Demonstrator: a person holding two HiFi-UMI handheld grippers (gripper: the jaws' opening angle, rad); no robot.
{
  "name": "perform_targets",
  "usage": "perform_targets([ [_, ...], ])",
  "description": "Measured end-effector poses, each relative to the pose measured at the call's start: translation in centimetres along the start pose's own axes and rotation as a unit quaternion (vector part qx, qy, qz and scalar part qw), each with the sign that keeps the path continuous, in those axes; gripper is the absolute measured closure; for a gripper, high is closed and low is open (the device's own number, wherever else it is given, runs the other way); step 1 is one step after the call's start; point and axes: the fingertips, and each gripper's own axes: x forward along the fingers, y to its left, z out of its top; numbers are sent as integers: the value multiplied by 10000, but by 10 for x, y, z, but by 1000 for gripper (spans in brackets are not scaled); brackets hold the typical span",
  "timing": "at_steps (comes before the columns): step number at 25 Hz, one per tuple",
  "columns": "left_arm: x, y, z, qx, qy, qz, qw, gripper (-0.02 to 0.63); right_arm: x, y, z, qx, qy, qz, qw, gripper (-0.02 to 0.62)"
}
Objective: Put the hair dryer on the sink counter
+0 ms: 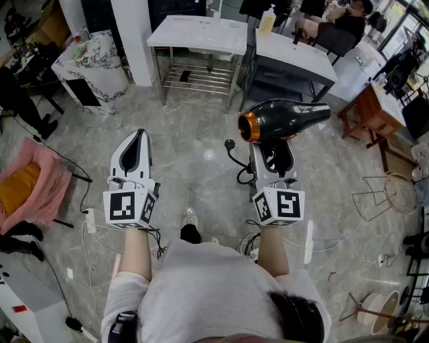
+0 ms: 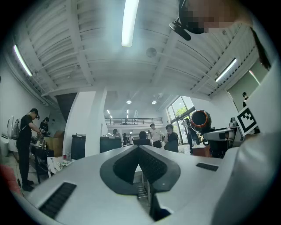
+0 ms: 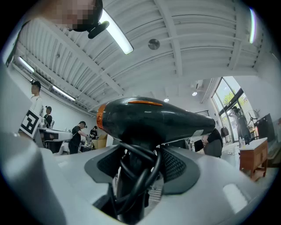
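Observation:
A black hair dryer (image 1: 285,119) with an orange ring at its rear stands in my right gripper (image 1: 271,157), body lying crosswise above the jaws. In the right gripper view the jaws are closed on the hair dryer's (image 3: 153,121) handle and its coiled black cord. The cord's plug (image 1: 230,144) dangles left of the gripper. My left gripper (image 1: 139,144) is held beside it at the left, shut with nothing in it; in the left gripper view its jaws (image 2: 140,151) meet. A white sink counter (image 1: 198,33) on a metal frame stands ahead across the floor.
A second white table (image 1: 295,55) stands right of the sink counter with a bottle (image 1: 267,20) on it. A marble-patterned stand (image 1: 94,63) is at the left, a wooden table (image 1: 375,110) at the right. Cables and a power strip (image 1: 90,220) lie on the grey floor. People are at the far back.

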Motion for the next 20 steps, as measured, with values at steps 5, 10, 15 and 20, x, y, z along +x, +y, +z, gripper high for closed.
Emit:
perform_targets([
  [5,2,3,2,4,5,-3,10000,600,3,2,2,-22,3,25,10000,314],
  [10,5,5,0,4,-4,-11,10000,600,7,3,-2,28,-13,24,10000,314],
  [15,18,15,0,21,-13,-57,10000,600,23,6,-3,9,-21,2,10000,314],
  [20,39,30,-4,27,-75,-91,9999,600,46,7,-7,234,-128,-7,9996,314],
])
